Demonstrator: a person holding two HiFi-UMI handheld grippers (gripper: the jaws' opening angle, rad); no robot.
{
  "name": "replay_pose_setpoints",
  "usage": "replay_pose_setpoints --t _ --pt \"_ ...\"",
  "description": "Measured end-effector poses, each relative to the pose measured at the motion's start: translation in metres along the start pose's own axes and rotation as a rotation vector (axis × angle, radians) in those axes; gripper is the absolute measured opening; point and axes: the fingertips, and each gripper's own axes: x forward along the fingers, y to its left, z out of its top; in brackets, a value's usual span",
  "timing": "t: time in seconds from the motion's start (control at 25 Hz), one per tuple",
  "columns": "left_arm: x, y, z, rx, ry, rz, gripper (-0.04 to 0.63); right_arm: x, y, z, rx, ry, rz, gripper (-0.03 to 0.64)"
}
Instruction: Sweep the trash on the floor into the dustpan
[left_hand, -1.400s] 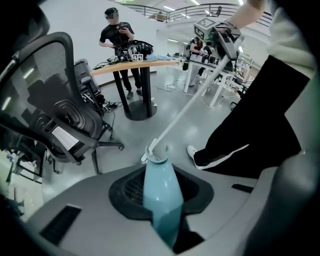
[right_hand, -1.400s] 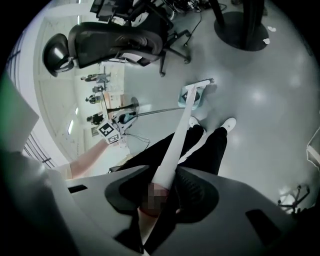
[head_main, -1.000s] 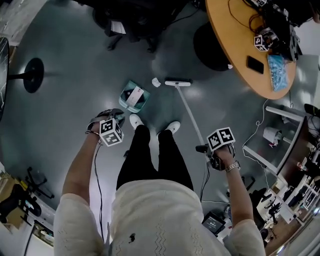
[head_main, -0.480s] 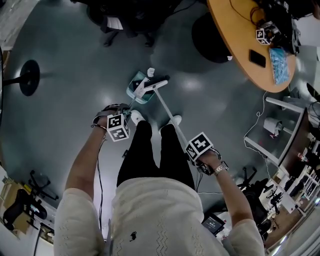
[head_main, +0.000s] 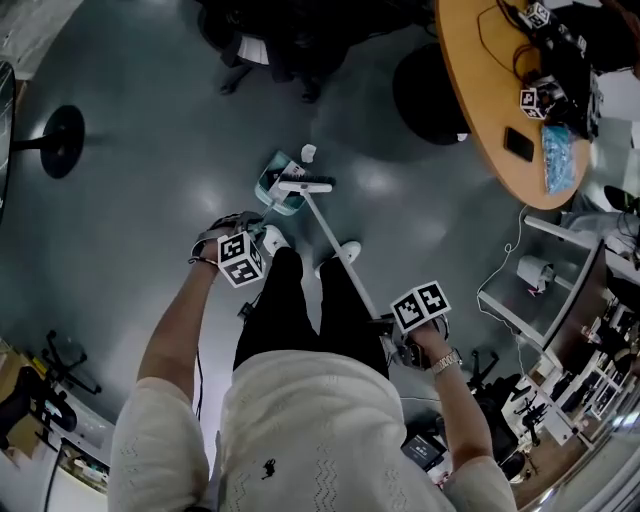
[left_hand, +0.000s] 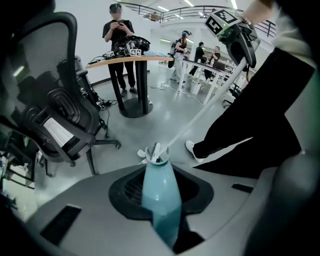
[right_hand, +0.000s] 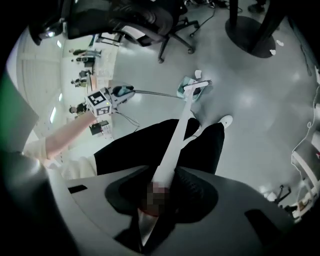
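Dustpan (head_main: 268, 186) sits on the floor (head_main: 150, 200) just ahead of yr L shoe (head_main: 272, 238), its handle in yr L gripper (head_main: 245, 232). Broom head (head_main: 305, 185) touches the pan's R edge. Broom handle (head_main: 335, 235) runs back past yr R shoe (head_main: 347, 252) into yr R gripper (head_main: 392, 330). 1 scrap (head_main: 308, 153) lies just beyond the head. Table (head_main: 480, 90) stands far R, chair (head_main: 270, 30) further ahead.

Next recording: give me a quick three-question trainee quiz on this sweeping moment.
1. True or false: the broom head is beside the dustpan.
2. The right gripper is shut on: A) the broom handle; B) a cable; C) nothing.
3. What colour is the dustpan handle held in the left gripper?
Key: 1 true; 2 A; 3 teal.
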Motion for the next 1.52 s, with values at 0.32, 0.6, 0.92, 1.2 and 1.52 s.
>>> replay_pose_setpoints --t 0.32,0.6,0.92,1.2,1.52 --pt "-0.004 -0.003 -0.006 -0.039 -0.009 0.017 0.094 -0.058 -0.030 0.047 -0.039 -0.109 -0.151 0.150" --pt "-0.001 -0.001 -0.003 -0.060 -0.004 0.015 0.094 -0.077 -0.079 0.123 -0.135 -0.049 -0.411 0.150" --pt "0.005 -0.008 -0.005 -0.063 -0.004 0.019 0.094 -0.047 -0.082 0.094 -0.288 0.147 -0.525 0.150" --pt "0.005 -0.012 -0.008 -0.075 -0.011 0.036 0.094 -0.008 -0.061 0.042 -0.352 0.266 -0.455 0.152" --pt "0.004 -0.013 -0.008 -0.081 -0.010 0.050 0.094 0.040 -0.055 0.013 -0.252 0.260 -0.356 0.151"
